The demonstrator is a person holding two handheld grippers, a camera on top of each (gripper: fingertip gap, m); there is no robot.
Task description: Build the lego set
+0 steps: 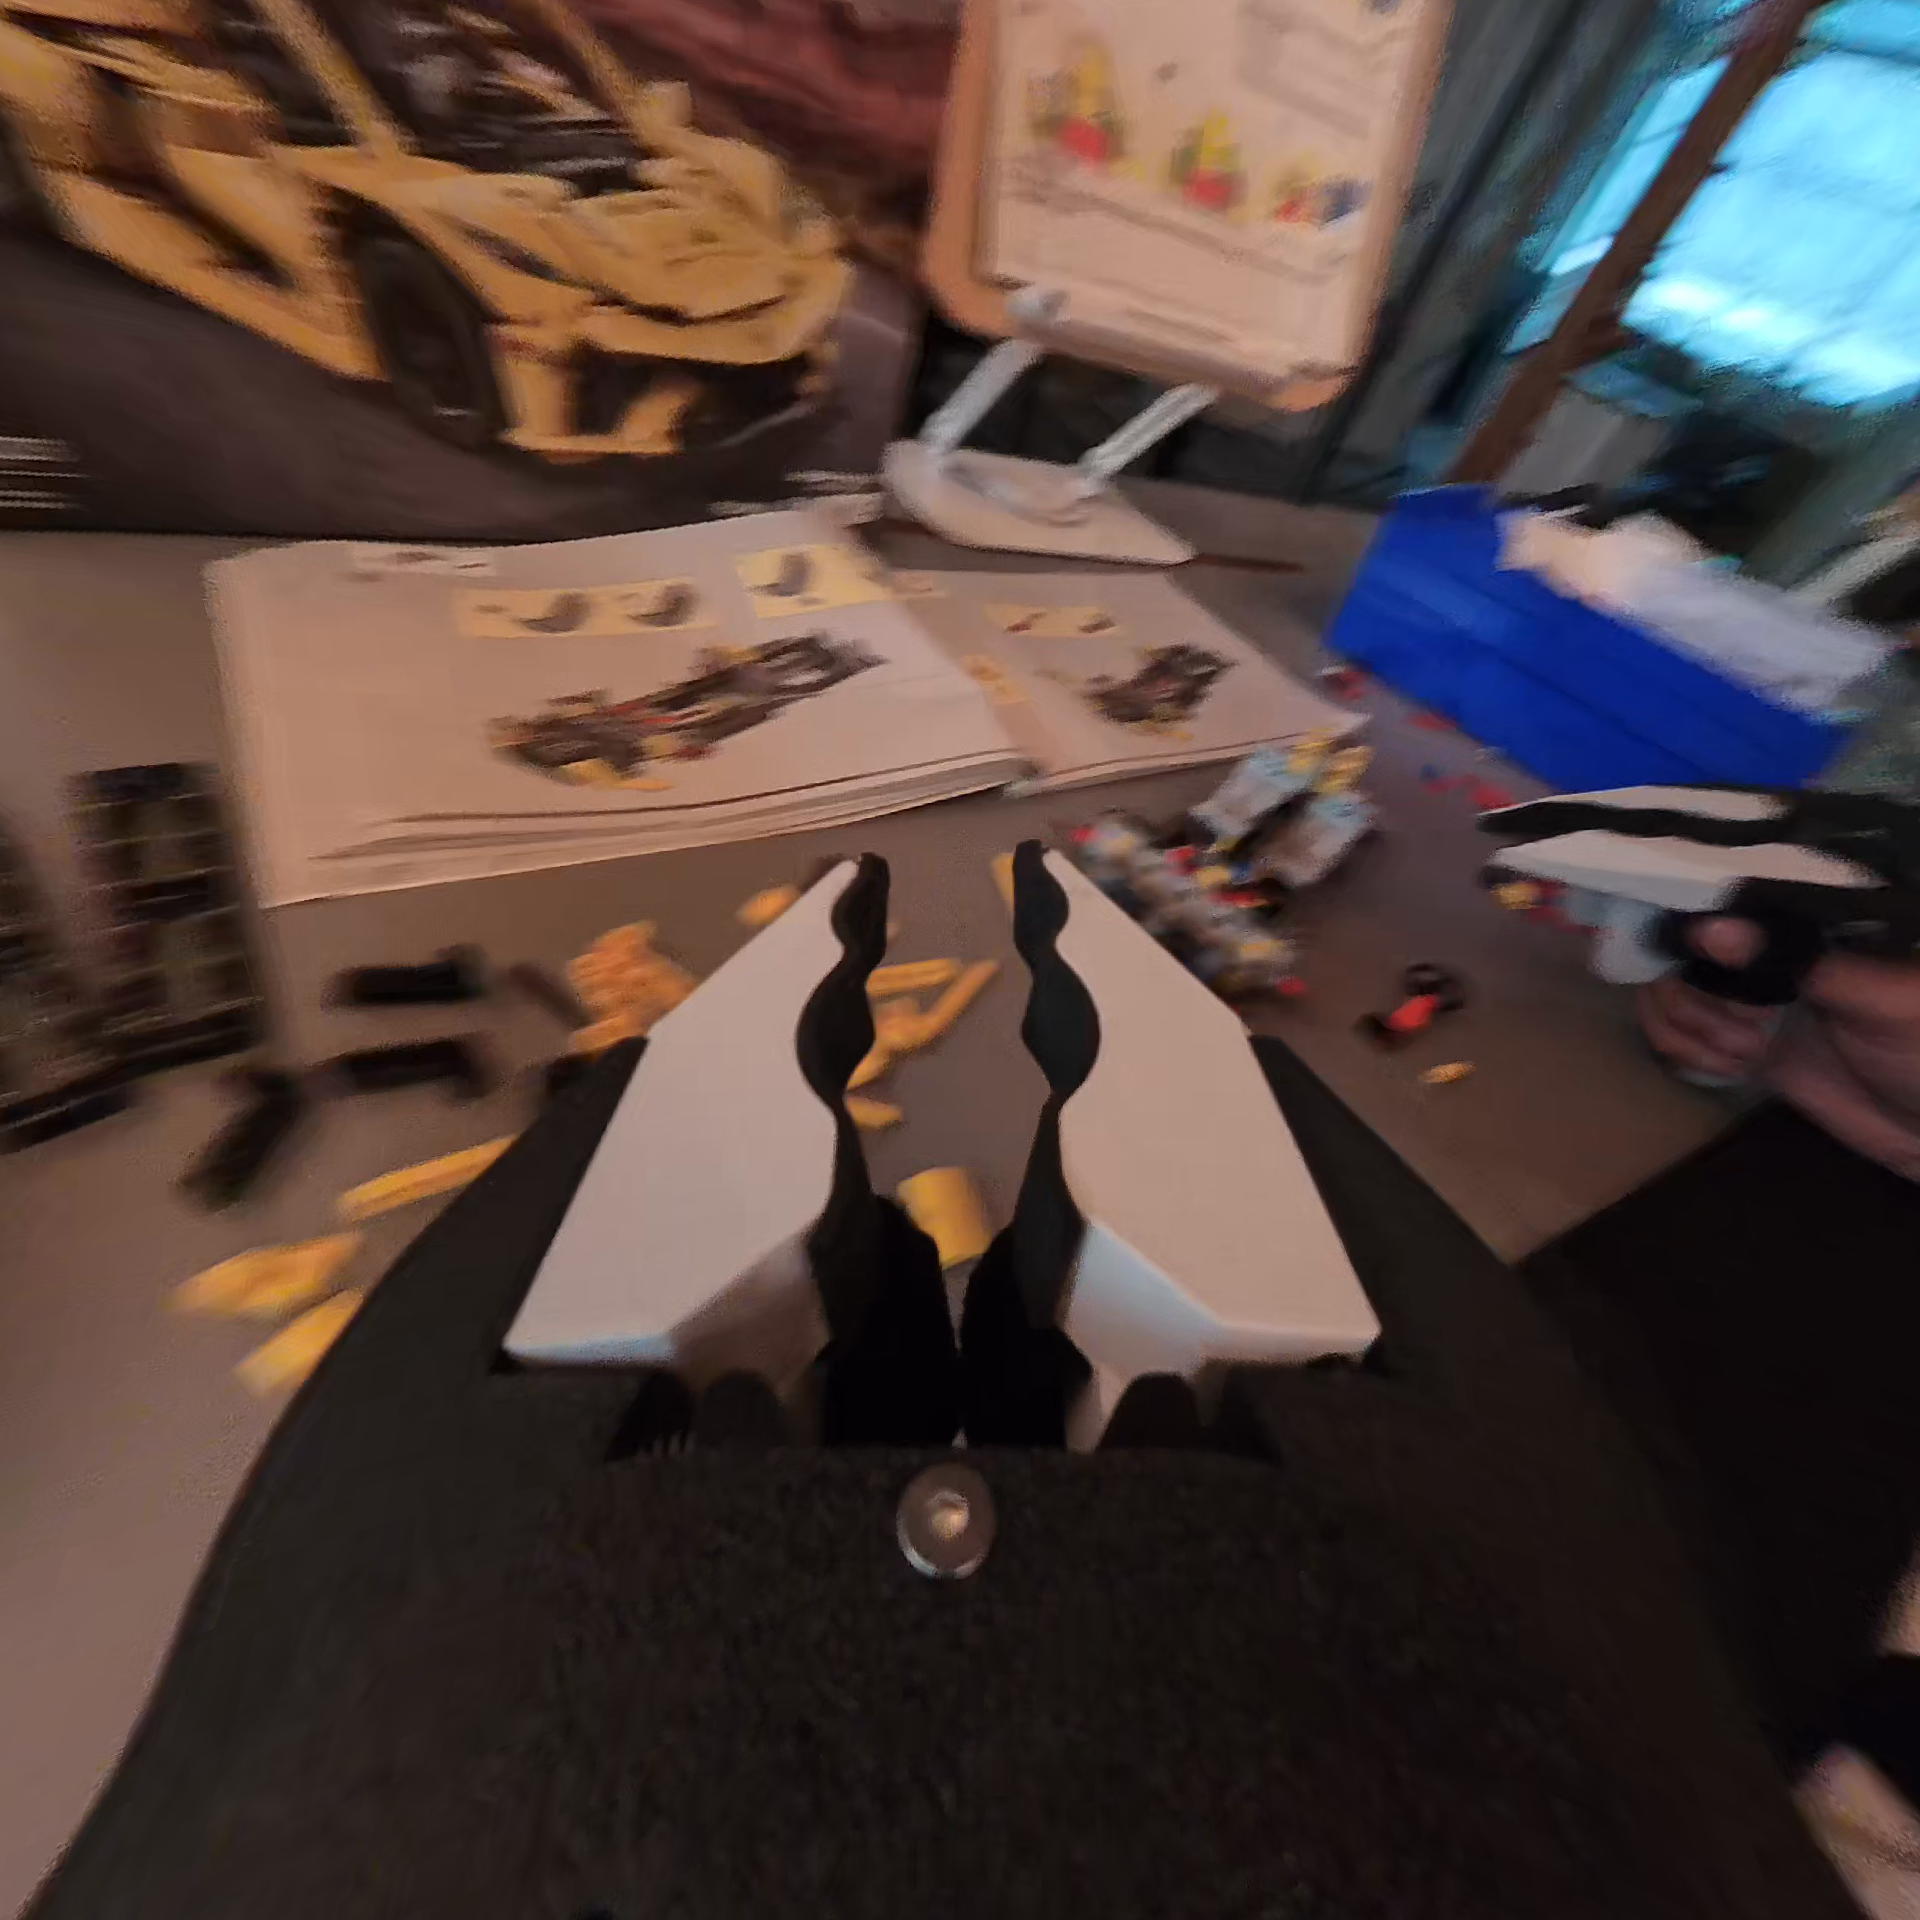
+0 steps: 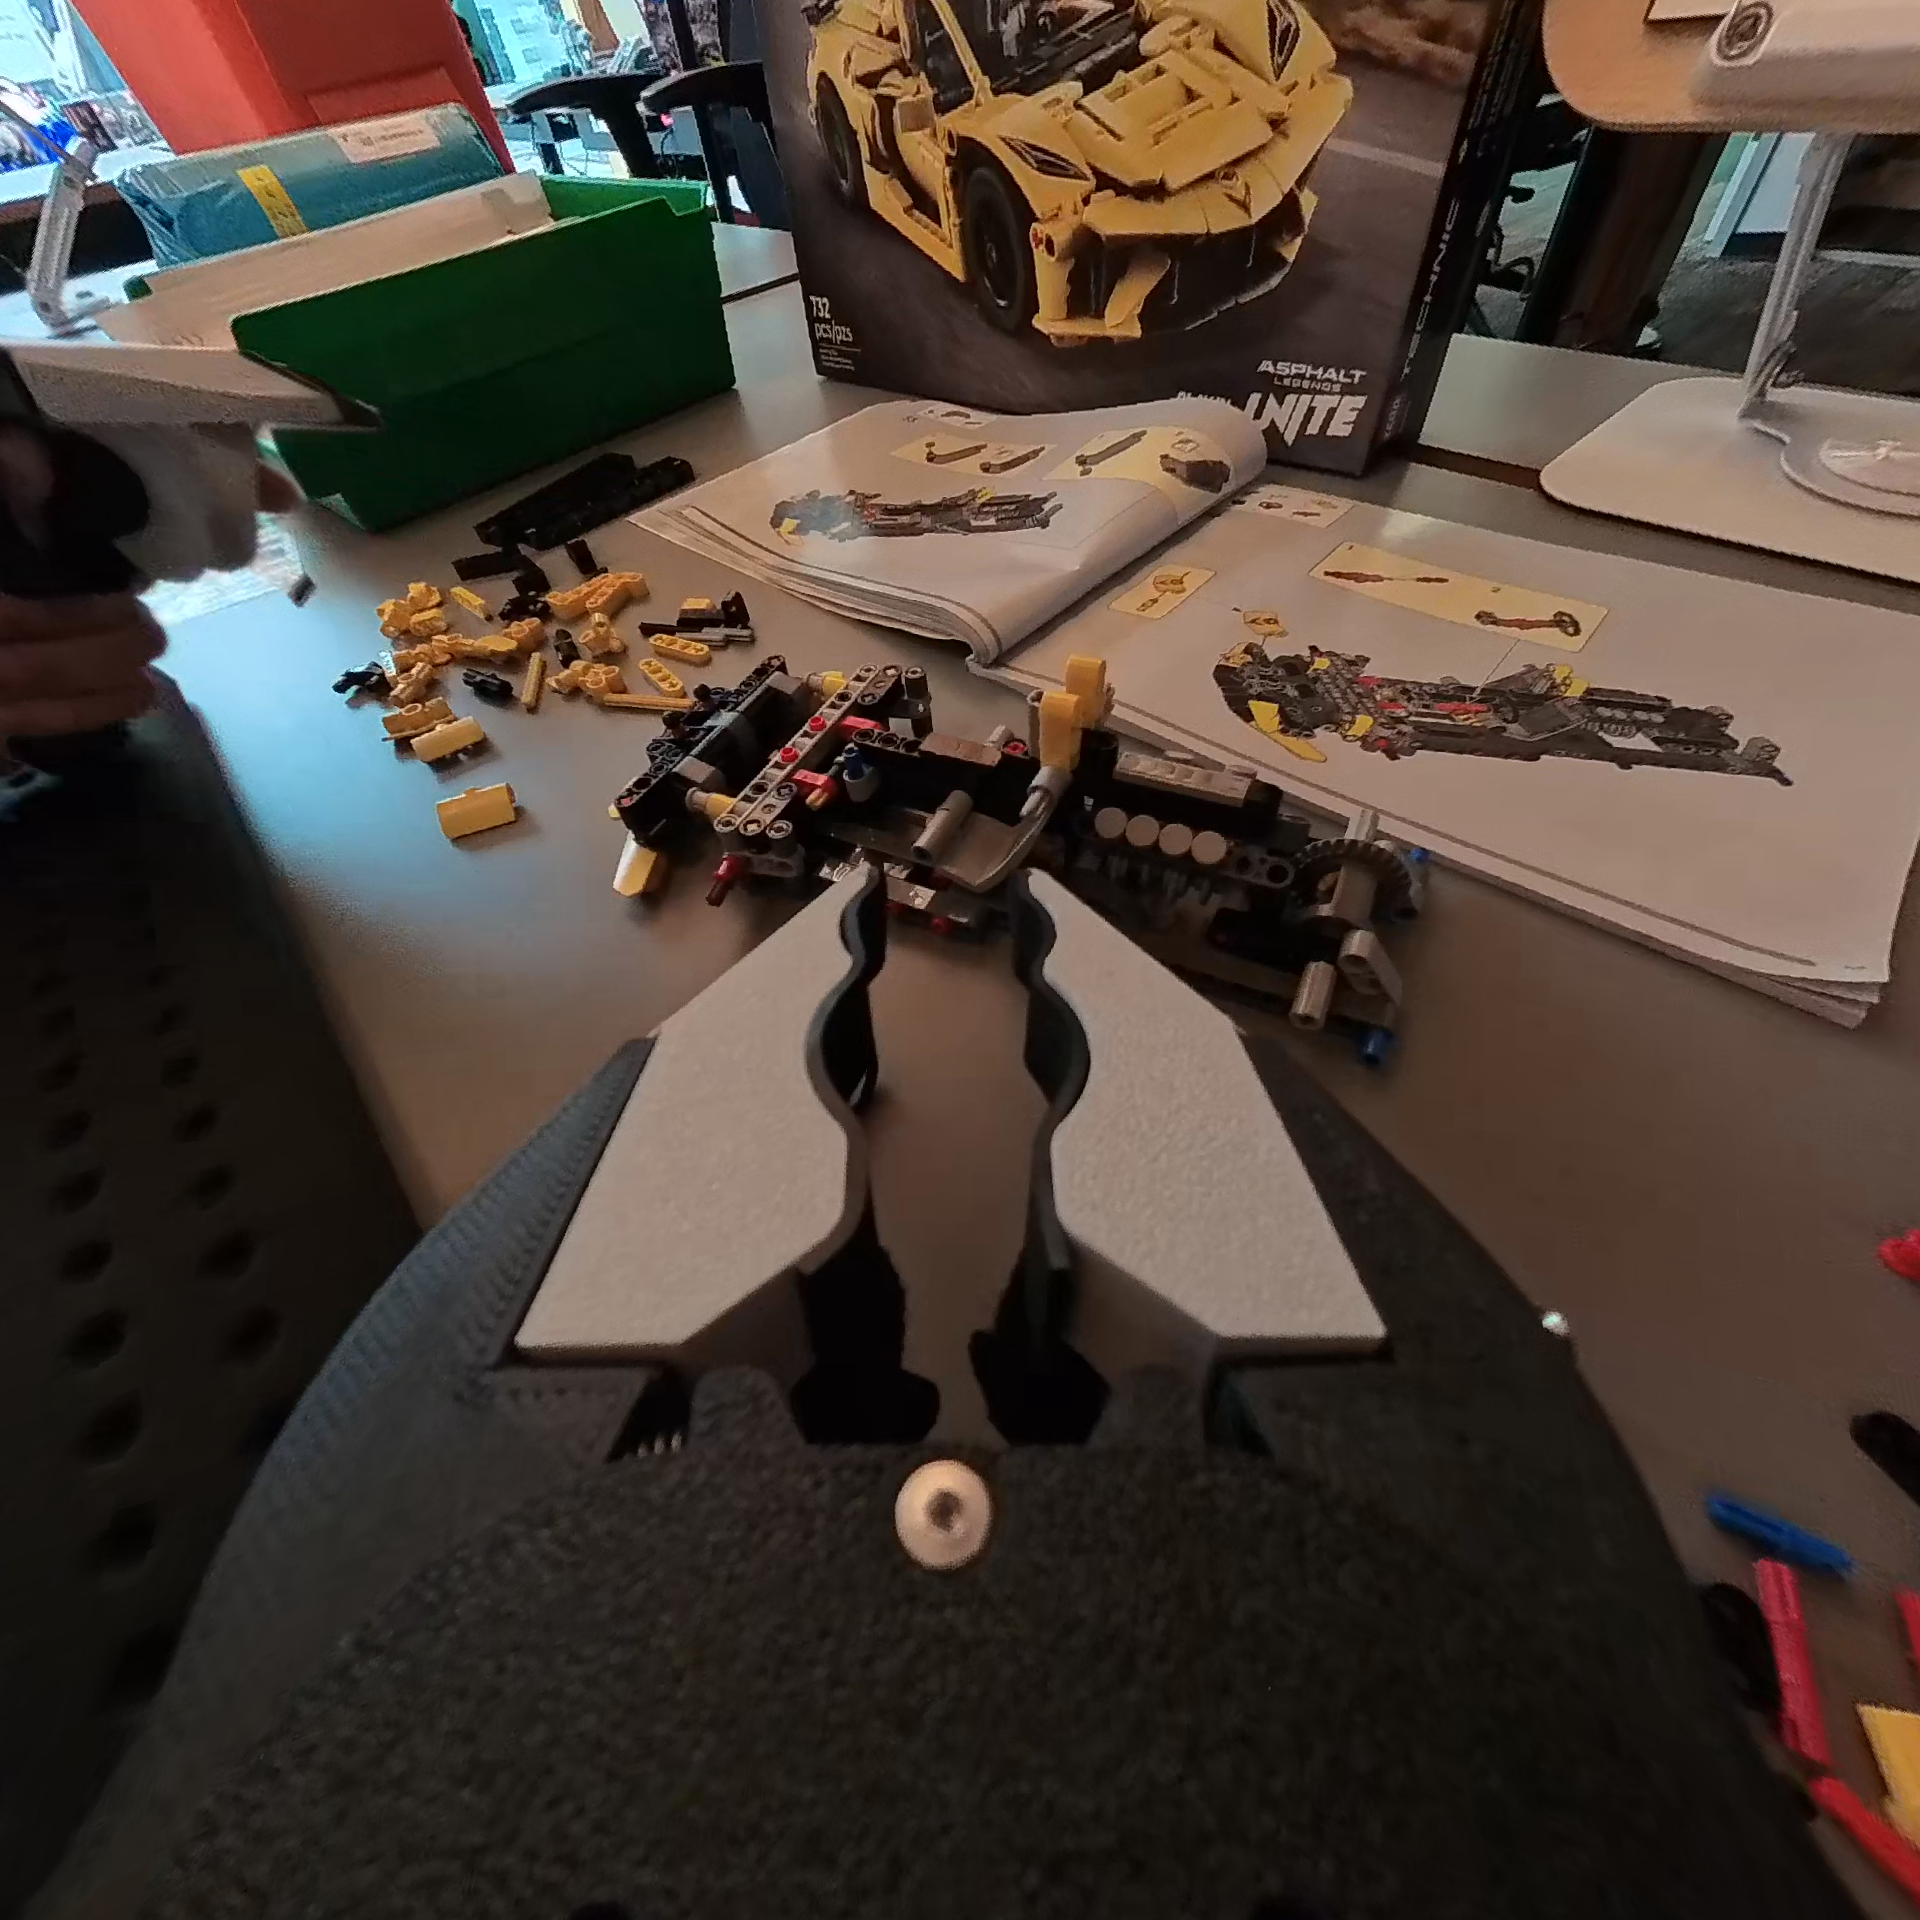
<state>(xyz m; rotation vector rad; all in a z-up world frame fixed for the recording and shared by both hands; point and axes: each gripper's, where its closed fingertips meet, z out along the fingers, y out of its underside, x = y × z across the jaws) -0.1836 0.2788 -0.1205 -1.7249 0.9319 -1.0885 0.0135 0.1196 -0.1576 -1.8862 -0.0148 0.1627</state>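
- Green bin (image 2: 488, 343), hard plastic, sits by the bench's far left edge; left gripper (image 2: 312, 416) pokes in beside it in the right wrist view, seen side-on only.
- Left gripper's own view is motion-blurred: white fingers (image 1: 727, 1122) with wavy black pads stand narrowly apart, nothing between them, hovering over the loose parts.
- Loose parts pile (image 2: 520, 644), small yellow and black beams and pins, glossy plastic, scattered on the grey matte bench (image 2: 447, 935) left of the build.
- Chassis (image 2: 997, 810), the half-built car, lies mid-bench: black and grey holed beams, red and blue pins, grey gear at its right end, two yellow pieces standing up.
- Right gripper (image 2: 951, 909) sits just short of the chassis' near side, fingers narrowly parted, empty.
- Manual (image 2: 1455, 748), thick, lies open behind and right of the chassis; car box (image 2: 1122, 208) stands toward the far edge.
- Likely step: fetch the next piece. Pick one clear of its neighbours, grip across flat sides, brace the chassis while pressing.
- Red and blue pins (image 2: 1787, 1621) lie near the right edge.
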